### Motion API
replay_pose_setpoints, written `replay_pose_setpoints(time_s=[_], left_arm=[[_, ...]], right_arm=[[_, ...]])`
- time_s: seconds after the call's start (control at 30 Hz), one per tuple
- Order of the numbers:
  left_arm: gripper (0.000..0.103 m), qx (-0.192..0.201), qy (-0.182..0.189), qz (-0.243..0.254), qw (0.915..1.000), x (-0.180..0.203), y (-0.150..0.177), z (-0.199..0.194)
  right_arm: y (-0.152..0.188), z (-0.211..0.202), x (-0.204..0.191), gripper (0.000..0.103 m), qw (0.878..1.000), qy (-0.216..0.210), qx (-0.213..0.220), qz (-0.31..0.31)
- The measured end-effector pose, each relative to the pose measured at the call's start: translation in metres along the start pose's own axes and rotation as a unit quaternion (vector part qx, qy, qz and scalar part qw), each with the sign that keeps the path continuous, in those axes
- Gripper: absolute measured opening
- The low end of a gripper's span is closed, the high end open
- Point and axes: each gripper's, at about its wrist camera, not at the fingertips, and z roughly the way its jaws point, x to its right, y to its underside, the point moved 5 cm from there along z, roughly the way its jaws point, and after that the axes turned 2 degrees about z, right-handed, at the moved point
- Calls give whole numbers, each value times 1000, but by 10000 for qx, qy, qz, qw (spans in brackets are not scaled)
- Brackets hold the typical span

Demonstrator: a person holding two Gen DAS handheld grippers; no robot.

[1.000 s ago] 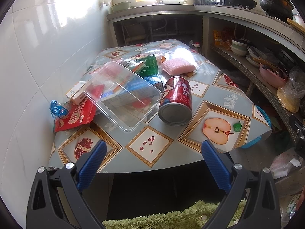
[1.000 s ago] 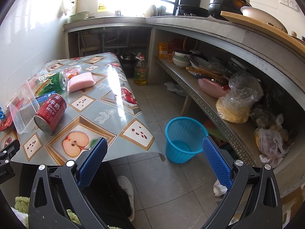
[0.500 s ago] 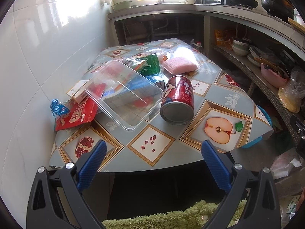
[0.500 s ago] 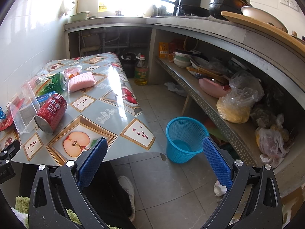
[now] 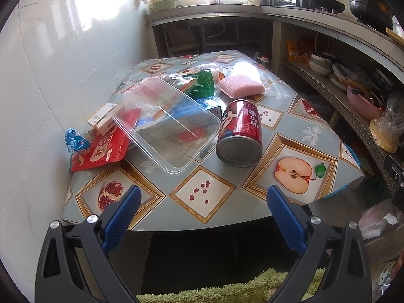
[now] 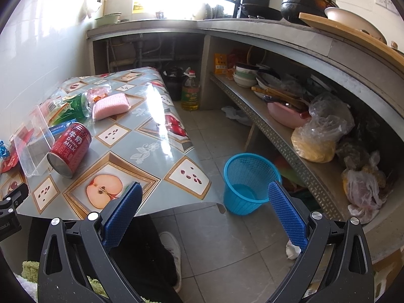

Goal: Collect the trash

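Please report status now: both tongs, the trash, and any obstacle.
Left tongs open, empty, short of the table edge. Right tongs open, empty, above the floor. Red can on its side beside clear container; blue basket on floor. Nothing blocking.

Glossy oilcloth covers the table (image 5: 212, 197); the metal can (image 5: 240, 133) shines, the clear plastic tub (image 5: 166, 123) gleams, the pink sponge (image 5: 241, 84) looks rough.

Your clear tub (image 5: 166, 128) covers most of the blue box (image 5: 176, 116) beneath; the blue basket (image 5: 349, 151) shows only a sliver past the table edge (image 5: 328, 194); wrapper print stays unreadable.
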Motion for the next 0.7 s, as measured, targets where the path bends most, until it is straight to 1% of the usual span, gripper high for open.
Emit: replay_pose_setpoints(time_s=[0.23,0.37,0.5,0.6,0.7], left_arm=[[97,-84,28,-181,9998,-14,-2,12],[97,-75,32,-252,9996,-28,-5,21],[97,2,-58,-303,9995,-49,-8,29],[97,124,98,-458,9988,-67,-10,35],[97,356,267,-722,9964,-89,-12,38]], right_arm=[[-9,9,-15,95,9997,-224,-24,-98],[-18,15,-33,95,9987,-472,5,-175],[-28,23,-55,95,9958,-899,-36,-186],[-35,28,-72,95,9913,-1307,-117,-138],[-40,32,-90,95,9847,-1729,-216,-52]])
